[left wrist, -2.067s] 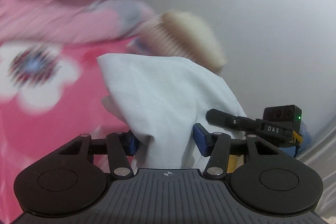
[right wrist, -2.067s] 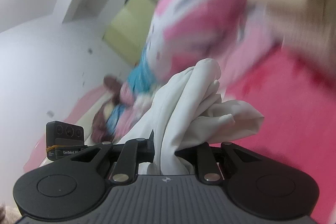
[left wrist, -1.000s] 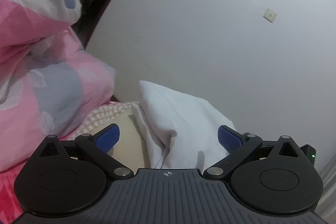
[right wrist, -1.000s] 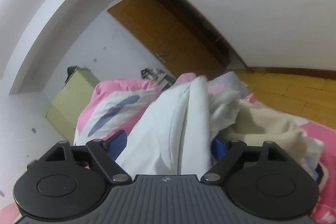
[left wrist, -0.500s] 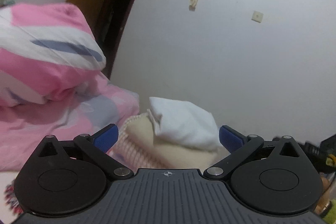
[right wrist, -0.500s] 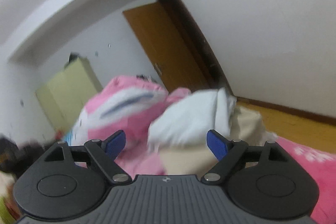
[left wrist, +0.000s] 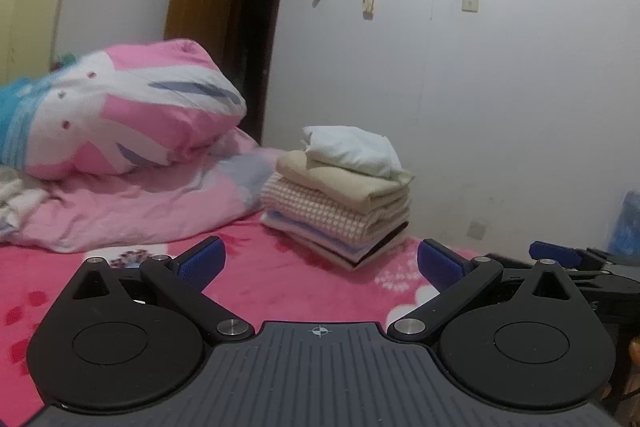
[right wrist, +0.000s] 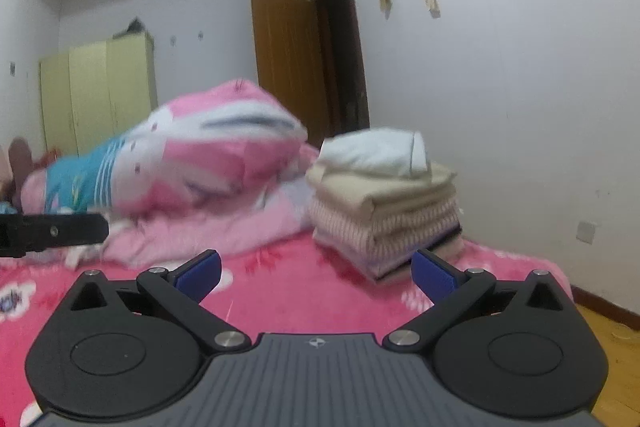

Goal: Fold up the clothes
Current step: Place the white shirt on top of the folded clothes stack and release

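The folded white cloth garment (left wrist: 352, 149) lies on top of a stack of folded beige, checked and pale clothes (left wrist: 340, 211) on the pink flowered bedspread (left wrist: 280, 283), well beyond both sets of fingers. The left gripper (left wrist: 320, 263) is spread wide and empty. The right gripper (right wrist: 316, 269) is likewise wide and empty, apart from the stack.

No readable text, labels, brands or numbers in either wrist view (only a small crosshair mark printed on the ribbed dark-grey plastic gripper body (left wrist: 319, 331), and that carries no lettering).
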The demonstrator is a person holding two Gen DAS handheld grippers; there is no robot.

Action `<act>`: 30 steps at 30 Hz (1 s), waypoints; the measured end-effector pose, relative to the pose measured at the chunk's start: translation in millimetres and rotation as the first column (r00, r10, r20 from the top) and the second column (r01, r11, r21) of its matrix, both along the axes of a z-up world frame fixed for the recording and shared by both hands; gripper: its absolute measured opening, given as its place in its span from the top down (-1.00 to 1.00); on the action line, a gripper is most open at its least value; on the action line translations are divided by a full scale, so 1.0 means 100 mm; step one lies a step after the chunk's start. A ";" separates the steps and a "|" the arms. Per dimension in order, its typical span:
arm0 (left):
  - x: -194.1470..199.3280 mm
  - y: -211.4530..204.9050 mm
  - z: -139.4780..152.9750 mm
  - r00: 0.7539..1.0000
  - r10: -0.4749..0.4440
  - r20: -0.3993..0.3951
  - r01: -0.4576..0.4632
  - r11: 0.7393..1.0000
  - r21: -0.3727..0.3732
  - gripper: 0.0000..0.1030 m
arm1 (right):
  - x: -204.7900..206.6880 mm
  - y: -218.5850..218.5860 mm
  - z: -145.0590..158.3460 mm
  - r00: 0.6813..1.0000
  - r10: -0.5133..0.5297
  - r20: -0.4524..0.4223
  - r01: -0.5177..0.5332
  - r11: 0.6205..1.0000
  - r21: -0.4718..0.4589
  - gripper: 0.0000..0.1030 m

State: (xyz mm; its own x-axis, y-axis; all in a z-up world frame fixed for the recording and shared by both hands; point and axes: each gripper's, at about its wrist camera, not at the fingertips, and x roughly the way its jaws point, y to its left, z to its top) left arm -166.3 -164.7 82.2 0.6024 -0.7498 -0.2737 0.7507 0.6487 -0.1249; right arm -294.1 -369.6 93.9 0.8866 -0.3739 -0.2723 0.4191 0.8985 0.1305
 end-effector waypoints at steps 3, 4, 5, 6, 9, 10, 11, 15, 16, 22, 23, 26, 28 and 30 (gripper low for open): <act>-0.14 0.16 -0.07 0.998 0.014 -0.067 -0.016 0.999 -0.038 -1.00 | -0.13 0.23 -0.07 0.998 -0.053 -0.038 0.053 0.998 0.014 -1.00; -0.17 0.20 -0.10 0.995 0.017 -0.095 -0.021 0.999 -0.045 -1.00 | -0.16 0.29 -0.08 0.995 -0.086 -0.051 0.087 0.996 0.017 -1.00; -0.19 0.22 -0.12 0.994 0.030 -0.108 -0.034 0.999 -0.038 -1.00 | -0.20 0.36 -0.09 0.992 -0.114 -0.062 0.114 0.993 0.010 -1.00; -0.21 0.23 -0.14 0.992 0.048 -0.113 -0.051 0.998 -0.023 -1.00 | -0.24 0.43 -0.10 0.987 -0.141 -0.073 0.142 0.990 0.004 -1.00; -0.27 0.23 -0.16 0.989 0.116 -0.097 -0.113 0.993 0.037 -1.00 | -0.30 0.57 -0.09 0.978 -0.190 -0.089 0.188 0.982 -0.024 -1.00; -0.31 0.22 -0.16 0.989 0.124 -0.084 -0.121 0.992 0.045 -1.00 | -0.30 0.59 -0.08 0.975 -0.198 -0.097 0.197 0.980 -0.026 -1.00; -0.35 0.22 -0.15 0.990 0.125 -0.071 -0.121 0.991 0.047 -1.00 | -0.29 0.61 -0.08 0.973 -0.207 -0.105 0.205 0.978 -0.029 -1.00; -0.51 0.19 -0.12 0.992 0.125 -0.019 -0.124 0.991 0.056 -1.00 | -0.28 0.67 -0.03 0.974 -0.194 -0.121 0.191 0.981 -0.038 -1.00; -0.55 0.19 -0.11 0.992 0.125 -0.006 -0.124 0.991 0.059 -1.00 | -0.28 0.68 -0.02 0.976 -0.179 -0.121 0.175 0.984 -0.041 -1.00; -0.58 0.20 -0.08 0.983 0.185 0.021 -0.185 0.982 0.042 -1.00 | -0.29 0.63 0.03 0.978 -0.160 -0.135 0.160 0.987 -0.008 -1.00; -0.55 0.20 -0.08 0.981 0.195 0.008 -0.195 0.980 0.047 -1.00 | -0.30 0.61 0.03 0.977 -0.165 -0.134 0.167 0.986 -0.002 -1.00; -0.47 0.23 -0.08 0.982 0.190 0.001 -0.190 0.981 0.043 -1.00 | -0.31 0.59 0.04 0.973 -0.188 -0.133 0.186 0.982 -0.030 -1.00; -0.46 0.25 -0.07 0.980 0.200 0.012 -0.201 0.979 0.025 -1.00 | -0.32 0.61 0.05 0.967 -0.219 -0.128 0.209 0.974 -0.085 -1.00; -0.45 0.25 -0.07 0.979 0.204 0.002 -0.204 0.979 0.016 -1.00 | -0.32 0.64 0.06 0.960 -0.250 -0.123 0.232 0.962 -0.143 -1.00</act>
